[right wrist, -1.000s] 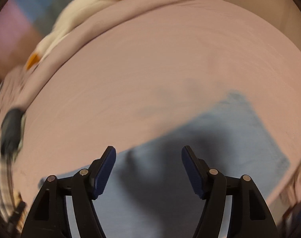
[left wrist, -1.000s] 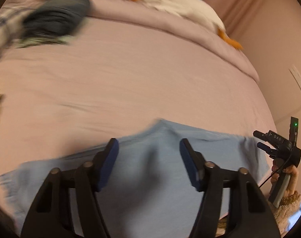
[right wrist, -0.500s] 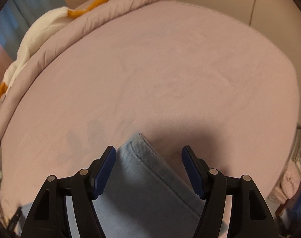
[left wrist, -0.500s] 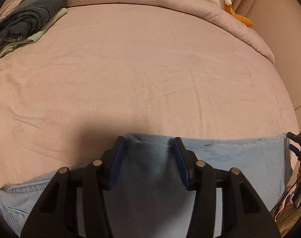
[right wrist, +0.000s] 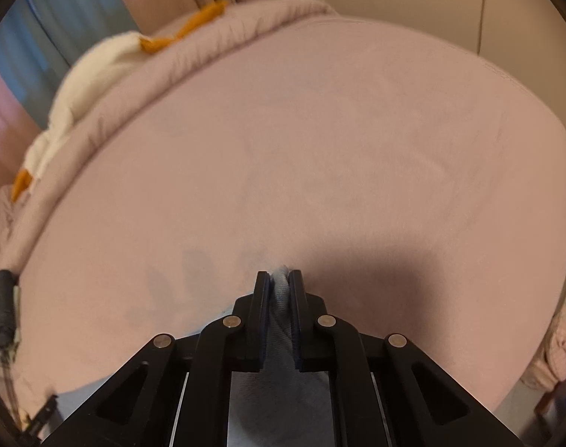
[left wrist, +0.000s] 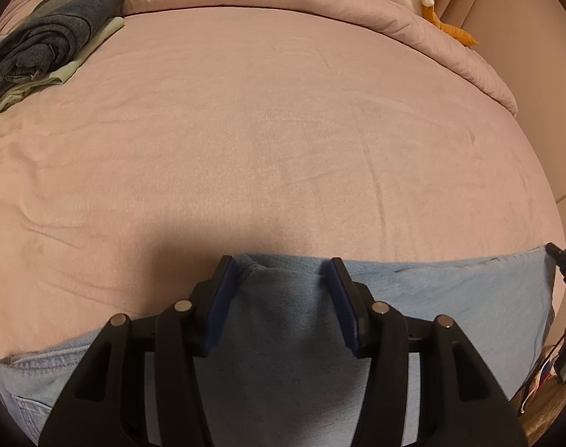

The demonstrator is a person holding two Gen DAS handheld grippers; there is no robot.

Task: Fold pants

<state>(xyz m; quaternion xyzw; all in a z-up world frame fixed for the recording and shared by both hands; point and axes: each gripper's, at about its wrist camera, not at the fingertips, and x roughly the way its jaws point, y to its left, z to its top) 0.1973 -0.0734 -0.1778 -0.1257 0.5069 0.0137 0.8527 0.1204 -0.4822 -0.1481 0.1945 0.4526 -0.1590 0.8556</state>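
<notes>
Right hand-held gripper (right wrist: 279, 277) is clamped tight on a pants (left wrist: 450, 290) edge; left hand-held gripper (left wrist: 281, 270) straddles a raised denim fold, pads touching it, on the bed (left wrist: 264, 130).

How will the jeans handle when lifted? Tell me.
Probably floppy: the jeans crumple into a ridge inside the shut right gripper. Likely to sag between grips; cloth bunches inside the left gripper too. Denim looks coarse, so slipping seems unlikely.
</notes>
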